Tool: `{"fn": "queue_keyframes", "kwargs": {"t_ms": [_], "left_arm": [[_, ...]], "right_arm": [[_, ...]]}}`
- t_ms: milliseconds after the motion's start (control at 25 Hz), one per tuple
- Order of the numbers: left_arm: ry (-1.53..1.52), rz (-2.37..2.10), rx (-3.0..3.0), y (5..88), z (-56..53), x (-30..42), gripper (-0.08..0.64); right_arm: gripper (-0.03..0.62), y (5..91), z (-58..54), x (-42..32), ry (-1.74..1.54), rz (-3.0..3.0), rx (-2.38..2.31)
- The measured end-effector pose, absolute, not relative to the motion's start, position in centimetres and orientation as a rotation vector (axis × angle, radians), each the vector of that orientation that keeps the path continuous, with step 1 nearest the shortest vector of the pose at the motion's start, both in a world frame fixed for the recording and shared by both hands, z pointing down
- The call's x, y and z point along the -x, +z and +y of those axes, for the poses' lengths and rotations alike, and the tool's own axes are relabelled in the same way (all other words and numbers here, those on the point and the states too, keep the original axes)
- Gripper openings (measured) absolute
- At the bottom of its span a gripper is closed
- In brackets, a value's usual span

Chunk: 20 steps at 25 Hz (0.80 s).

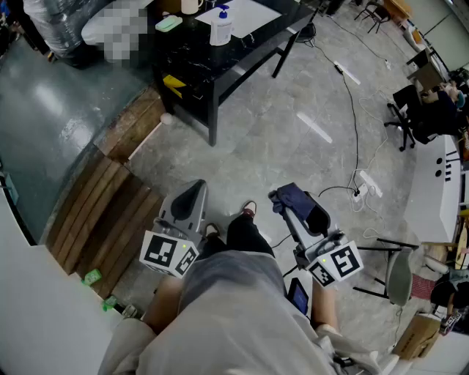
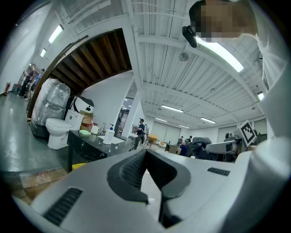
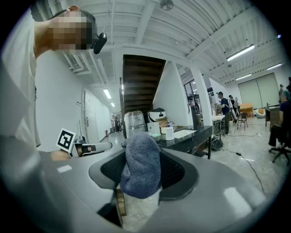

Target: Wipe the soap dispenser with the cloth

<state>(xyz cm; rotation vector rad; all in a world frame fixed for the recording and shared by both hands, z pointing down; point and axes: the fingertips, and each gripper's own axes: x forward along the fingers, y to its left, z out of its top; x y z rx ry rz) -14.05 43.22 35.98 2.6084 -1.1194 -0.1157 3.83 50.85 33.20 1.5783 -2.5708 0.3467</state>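
right hand-held gripper pinches cloth, dispenser on table.

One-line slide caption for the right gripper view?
Right gripper shut on a blue-grey cloth; soap dispenser stands on the black table ahead.

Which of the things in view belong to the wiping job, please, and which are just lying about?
For the job:
- soap dispenser, standing on the black table
- cloth, clamped in the right gripper

Lying about:
- mug, pale green dish and white sheet on the same table
- toilet
- power strip on the floor
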Motion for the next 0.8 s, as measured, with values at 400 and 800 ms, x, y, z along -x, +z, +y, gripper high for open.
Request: {"fn": "queue_keyframes", "kwargs": {"t_ms": [400, 800], "left_arm": [[-0.068, -1.134, -2.581, 36.9, 40.9, 12.9, 0.006], [-0.006, -1.197, -2.571, 36.7, 35.6, 9.9, 0.006]], "right_arm": [[0.193, 34.6, 47.9, -5.4, 0.406, -2.579, -1.535], [0.195, 34.7, 41.9, -8.8, 0.464, -2.667, -1.446]]}}
